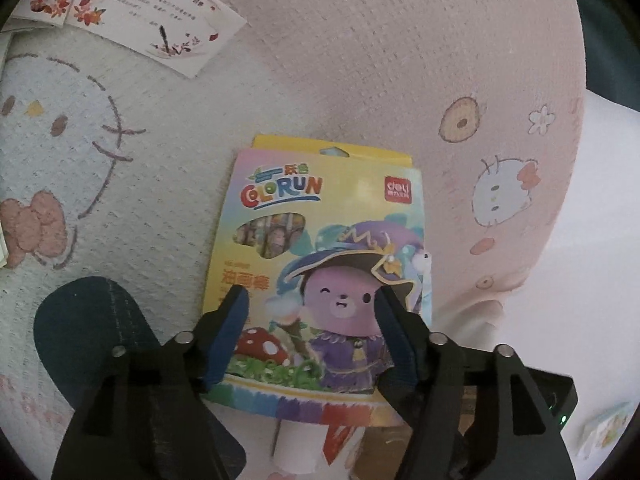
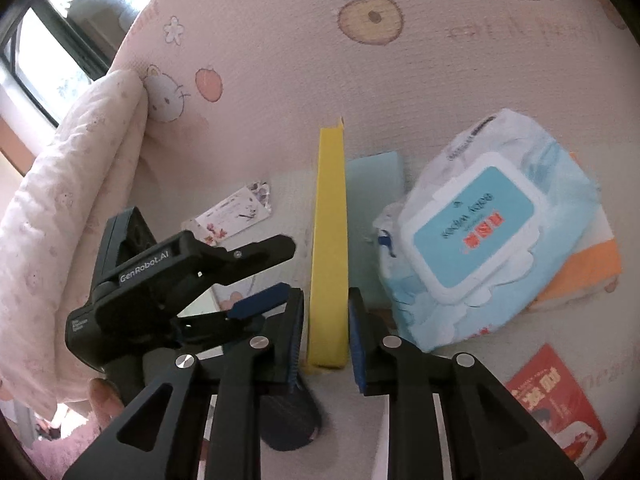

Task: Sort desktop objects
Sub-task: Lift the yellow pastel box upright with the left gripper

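Note:
A colourful crayon box [image 1: 320, 264] printed "COLORUN" fills the middle of the left wrist view, above the pink cartoon cloth [image 1: 360, 60]. My left gripper [image 1: 312, 300] is open, its blue-padded fingers [image 1: 228, 332] standing in front of the box face. In the right wrist view the same box shows edge-on as a yellow slab [image 2: 329, 248], upright. My right gripper [image 2: 325, 324] is shut on the box's narrow edge, a pad on each side. The left gripper's body [image 2: 168, 280] shows at the left of that view.
A pack of wet wipes [image 2: 480, 232] lies right of the box on orange and teal sheets [image 2: 592, 264]. A red booklet [image 2: 556, 400] lies at lower right. A flowered card [image 1: 160, 20] lies at upper left. A dark oval pad [image 1: 92, 328] lies by the left gripper. A padded roll [image 2: 72, 208] bounds the left edge.

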### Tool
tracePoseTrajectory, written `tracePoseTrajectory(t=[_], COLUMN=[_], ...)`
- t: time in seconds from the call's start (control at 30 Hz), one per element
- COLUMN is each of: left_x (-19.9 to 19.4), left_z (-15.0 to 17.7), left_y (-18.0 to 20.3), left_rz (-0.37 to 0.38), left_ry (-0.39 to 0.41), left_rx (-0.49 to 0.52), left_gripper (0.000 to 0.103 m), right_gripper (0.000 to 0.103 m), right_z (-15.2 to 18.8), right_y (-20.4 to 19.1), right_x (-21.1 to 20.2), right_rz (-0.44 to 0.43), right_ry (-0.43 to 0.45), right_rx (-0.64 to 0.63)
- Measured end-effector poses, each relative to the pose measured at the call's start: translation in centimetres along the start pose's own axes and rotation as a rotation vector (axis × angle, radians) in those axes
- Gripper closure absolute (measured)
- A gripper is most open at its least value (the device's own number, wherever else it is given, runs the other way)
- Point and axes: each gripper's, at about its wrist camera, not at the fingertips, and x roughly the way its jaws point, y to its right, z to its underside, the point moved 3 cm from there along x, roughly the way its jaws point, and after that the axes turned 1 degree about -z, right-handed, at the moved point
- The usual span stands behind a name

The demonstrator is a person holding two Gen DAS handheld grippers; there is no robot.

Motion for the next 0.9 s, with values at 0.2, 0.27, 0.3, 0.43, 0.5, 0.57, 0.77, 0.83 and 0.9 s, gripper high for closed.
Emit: tracePoseTrajectory(t=[0.2, 0.27, 0.3, 0.43, 0.5, 0.57, 0.77, 0.83, 0.9], left_x=[1.4, 1.2, 1.1, 0.3, 0.1, -0.2, -0.3, 0.1, 0.6], left_z=[0.5, 0.6, 0.6, 0.6, 0.6, 0.7, 1.4, 1.9, 2.3], left_y=[2.5, 2.3, 2.2, 1.6, 1.3, 1.2, 1.5, 1.3, 1.1], left_rz=[-0.002, 0.01, 0.017, 0.07, 0.088, 0.116, 0.221, 0.303, 0.334], left_ry=[0.016, 0.023, 0.028, 0.047, 0.06, 0.071, 0.089, 0.065, 0.049], left_rx=[0.011, -0.004, -0.014, -0.059, -0.074, -0.098, -0.127, -0.18, -0.224], left_gripper=[0.029, 0.027, 0.027, 0.026, 0.025, 0.023, 0.02, 0.02, 0.021], right_gripper=[0.088, 0.089, 0.089, 0.089, 0.089, 0.089, 0.088, 0.088, 0.088], right_z=[-0.6, -0.5, -0.6, -1.4, -1.9, -2.4, -3.0, -2.8, -2.7], right_y=[0.0, 0.3, 0.6, 0.4, 0.3, 0.0, -0.3, 0.3, 0.9], right_x=[0.9, 0.7, 0.4, -1.1, -2.0, -2.9, -4.4, -4.5, -4.3], right_rz=[-0.04, -0.069, -0.091, -0.115, -0.127, -0.14, -0.178, -0.199, -0.209], right_ry=[-0.023, -0.01, 0.004, 0.051, 0.072, 0.097, 0.135, 0.136, 0.131], right_rx=[0.035, 0.06, 0.088, 0.102, 0.103, 0.104, 0.12, 0.155, 0.187])
